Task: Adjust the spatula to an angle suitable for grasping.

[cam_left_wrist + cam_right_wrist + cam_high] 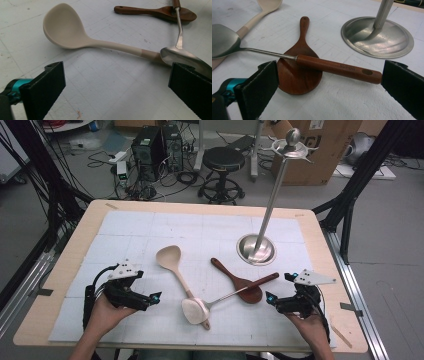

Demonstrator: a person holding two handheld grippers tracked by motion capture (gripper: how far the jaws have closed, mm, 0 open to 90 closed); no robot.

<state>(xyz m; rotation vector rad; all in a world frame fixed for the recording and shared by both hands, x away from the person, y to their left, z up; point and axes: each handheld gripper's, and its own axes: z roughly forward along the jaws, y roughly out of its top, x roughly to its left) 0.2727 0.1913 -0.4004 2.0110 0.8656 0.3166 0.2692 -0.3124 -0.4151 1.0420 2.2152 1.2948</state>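
I see a wooden worktop (320,227) covered with a white gridded mat (145,230), and behind it a grey floor with a black stool (222,160), computer towers (156,145) and a cardboard box (325,150). One steel stand (257,248) is my landmark. Three utensils lie left of and below its base: one cream ladle (172,261), one dark wooden spoon (240,282), one metal spatula (225,296) whose handle crosses the spoon. My left tool (156,297) and right tool (270,297) both gape wide, holding nothing, flanking the utensils.

Glossy dark wooden spoon (298,75), matt table (60,285)
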